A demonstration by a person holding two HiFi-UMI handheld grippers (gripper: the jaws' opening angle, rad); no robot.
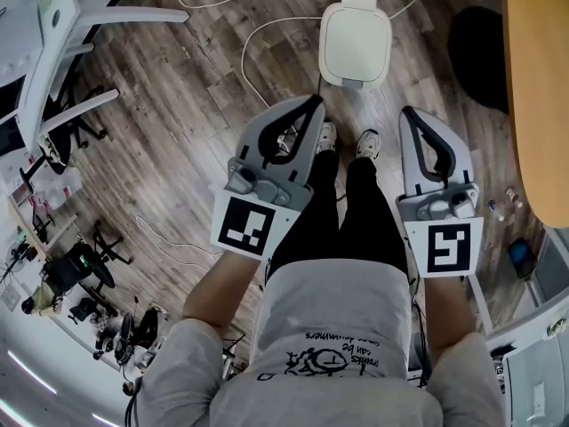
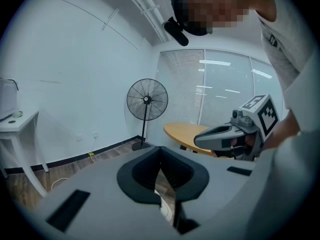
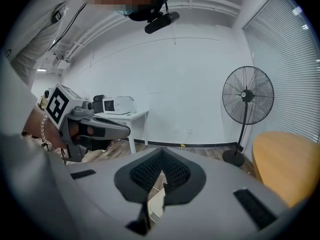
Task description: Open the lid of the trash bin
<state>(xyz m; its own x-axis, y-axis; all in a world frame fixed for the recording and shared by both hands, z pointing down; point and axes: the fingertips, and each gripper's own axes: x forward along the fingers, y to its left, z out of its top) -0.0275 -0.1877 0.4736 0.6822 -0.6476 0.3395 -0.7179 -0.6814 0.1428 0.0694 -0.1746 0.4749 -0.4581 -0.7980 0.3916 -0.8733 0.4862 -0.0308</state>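
Left gripper (image 1: pixel 311 107) and right gripper (image 1: pixel 412 114) point down at centre frame, jaws pressed together, holding nothing; the closed white bin (image 1: pixel 355 43) sits top centre, apart from both

Our left gripper (image 1: pixel 313 105) and right gripper (image 1: pixel 411 114) are matching pale grey shells, each tapering to a rounded point at the jaws. Black pads (image 2: pixel 145 173) line the jaws; the right ones look dimpled. Dark slots (image 2: pixel 70 210) sit in the shell on either side, behind the jaws. Further back each carries a white cube (image 1: pixel 244 223) with black square markers. We wear a light grey short-sleeved T-shirt (image 1: pixel 342 305) with black print (image 1: pixel 342 354), black trousers (image 1: pixel 360 216) and white shoes (image 1: pixel 327 137). A beaded bracelet (image 3: pixel 42 129) circles the left wrist, behind that cube. A black camera (image 3: pixel 161 19) sits on our head.
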